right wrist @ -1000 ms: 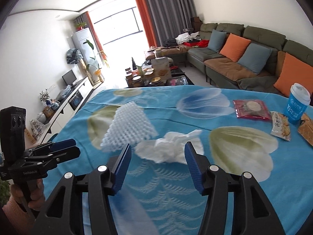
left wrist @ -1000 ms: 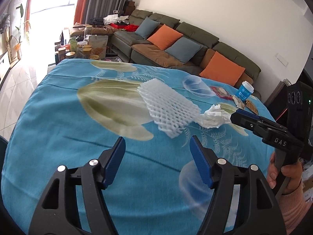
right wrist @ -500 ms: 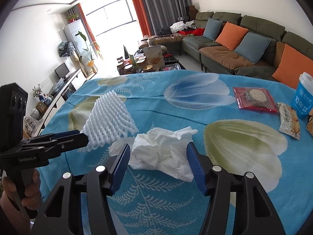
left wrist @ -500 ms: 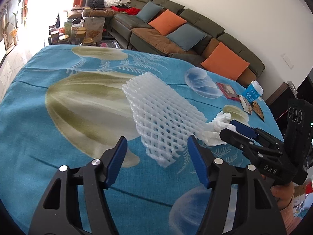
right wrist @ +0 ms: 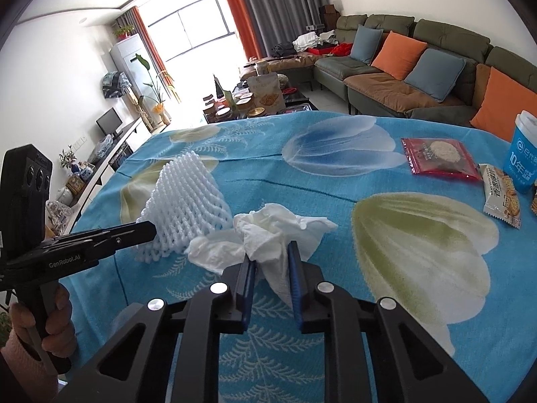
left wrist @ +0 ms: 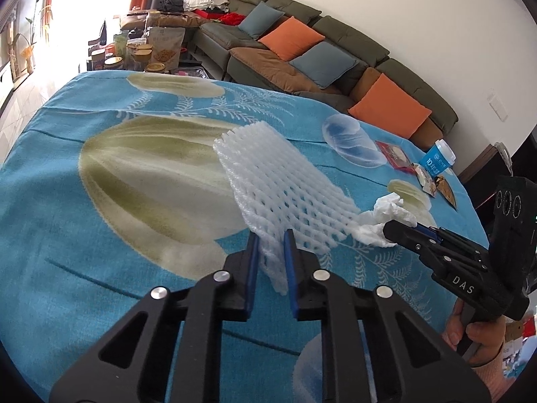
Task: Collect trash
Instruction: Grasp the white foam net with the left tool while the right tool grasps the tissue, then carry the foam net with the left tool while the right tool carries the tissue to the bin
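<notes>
A white foam fruit net [left wrist: 285, 191] lies on the blue flowered tablecloth [left wrist: 100, 228]. My left gripper [left wrist: 272, 252] is shut on the net's near corner. It also shows in the right wrist view [right wrist: 188, 198], with the left gripper [right wrist: 147, 230] at its edge. A crumpled white tissue [right wrist: 272, 235] lies just right of the net. My right gripper [right wrist: 270, 268] is shut on the tissue's near part. In the left wrist view the tissue [left wrist: 386, 215] sits at the right gripper's [left wrist: 394, 231] tip.
At the table's far right lie a red snack packet [right wrist: 439, 161], a cracker packet [right wrist: 501, 198] and a blue paper cup [right wrist: 523, 154]. A sofa with orange and blue cushions [right wrist: 419, 63] and a cluttered coffee table [right wrist: 255, 100] stand beyond the table.
Both grippers moved forward and closed: the left on the foam net's corner, the right on the tissue. Both were open before.
</notes>
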Motion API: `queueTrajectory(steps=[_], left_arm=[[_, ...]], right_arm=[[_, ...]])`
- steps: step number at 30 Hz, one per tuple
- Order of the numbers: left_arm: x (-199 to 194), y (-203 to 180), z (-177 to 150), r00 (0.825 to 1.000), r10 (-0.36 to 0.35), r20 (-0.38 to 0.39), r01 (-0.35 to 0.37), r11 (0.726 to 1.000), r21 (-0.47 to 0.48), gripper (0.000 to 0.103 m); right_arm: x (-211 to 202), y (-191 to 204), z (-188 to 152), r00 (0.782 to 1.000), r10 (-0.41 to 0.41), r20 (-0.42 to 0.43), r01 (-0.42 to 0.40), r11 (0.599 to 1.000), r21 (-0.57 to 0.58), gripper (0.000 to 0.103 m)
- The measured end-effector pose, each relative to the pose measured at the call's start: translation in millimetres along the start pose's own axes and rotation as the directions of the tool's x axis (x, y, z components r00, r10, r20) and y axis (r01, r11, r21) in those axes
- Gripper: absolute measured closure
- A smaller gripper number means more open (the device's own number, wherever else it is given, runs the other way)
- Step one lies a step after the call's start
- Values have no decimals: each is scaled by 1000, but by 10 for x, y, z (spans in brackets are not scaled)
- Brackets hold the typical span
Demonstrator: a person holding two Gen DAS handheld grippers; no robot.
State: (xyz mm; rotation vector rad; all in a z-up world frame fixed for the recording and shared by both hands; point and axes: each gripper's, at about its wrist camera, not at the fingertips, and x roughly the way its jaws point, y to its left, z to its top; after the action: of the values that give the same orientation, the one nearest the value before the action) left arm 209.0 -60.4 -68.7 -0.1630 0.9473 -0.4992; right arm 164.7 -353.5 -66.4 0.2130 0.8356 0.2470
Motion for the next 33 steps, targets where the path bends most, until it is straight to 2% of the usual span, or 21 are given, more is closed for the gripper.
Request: queueTrajectory(steps=[9,18,29,33], left_arm=[[-358,48,-117,998,-15,65,14,1000,12,92],[-847,170,-301,989,16,150,-16,1000,1,92],[-1267,322,-615,976,87,199,-89,996,4,92],[-1381,385,-698,972,96,216,-96,995,-13,92]], right_arm=[[-142,107,-61,997,72,34,-73,997,5,87],[-251,259,-112,990,130,63,-130,992,-3,86],[-354,589,-201,975,214,66,-211,976,-52,86],[-361,725,-237,970,236,60,-232,970,-69,86]])
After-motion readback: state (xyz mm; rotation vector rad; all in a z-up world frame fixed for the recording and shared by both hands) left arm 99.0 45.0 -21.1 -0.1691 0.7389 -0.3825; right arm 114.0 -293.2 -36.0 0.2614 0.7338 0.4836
